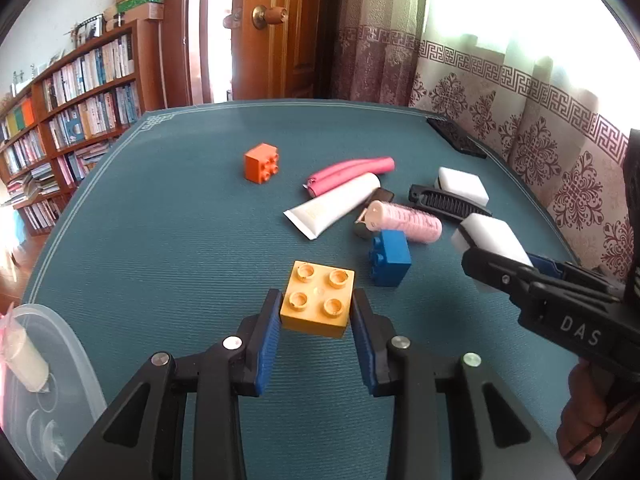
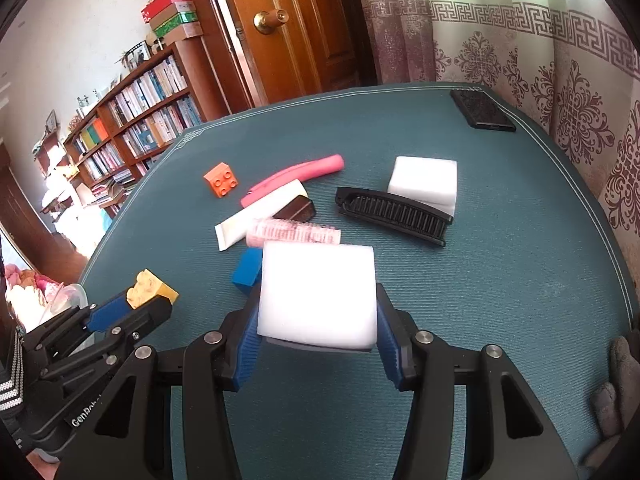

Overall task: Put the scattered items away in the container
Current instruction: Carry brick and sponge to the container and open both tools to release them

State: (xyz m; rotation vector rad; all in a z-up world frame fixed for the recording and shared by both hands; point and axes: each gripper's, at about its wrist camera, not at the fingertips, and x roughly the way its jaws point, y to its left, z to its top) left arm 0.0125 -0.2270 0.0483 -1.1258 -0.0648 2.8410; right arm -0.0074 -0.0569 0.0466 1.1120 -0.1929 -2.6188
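Reading "DAS" in white letters on the right gripper (image 1: pixel 486 258) body and a partial "GenRob" on the left gripper (image 2: pixel 150 294), both tools hang above a table (image 1: pixel 160 240) covered in teal ribbed matting, with a bookshelf (image 1: pixel 76 112), a wooden door (image 1: pixel 288 28) and patterned curtains (image 1: pixel 520 128) behind. At the table's left edge sits the clear plastic container (image 1: pixel 80 360), already holding a pale tube-like item. The right gripper pinches a white sponge block (image 2: pixel 318 296), lifted over the pile. The left gripper (image 1: pixel 316 312) clamps a yellow brick (image 1: pixel 317 304) between its blue pads. On the matting lie a second white sponge (image 2: pixel 426 182), a black comb (image 2: pixel 394 210), a white tube (image 1: pixel 332 208), a pink roller (image 1: pixel 408 220), a blue brick (image 1: pixel 390 258) and an orange brick (image 1: pixel 262 162).
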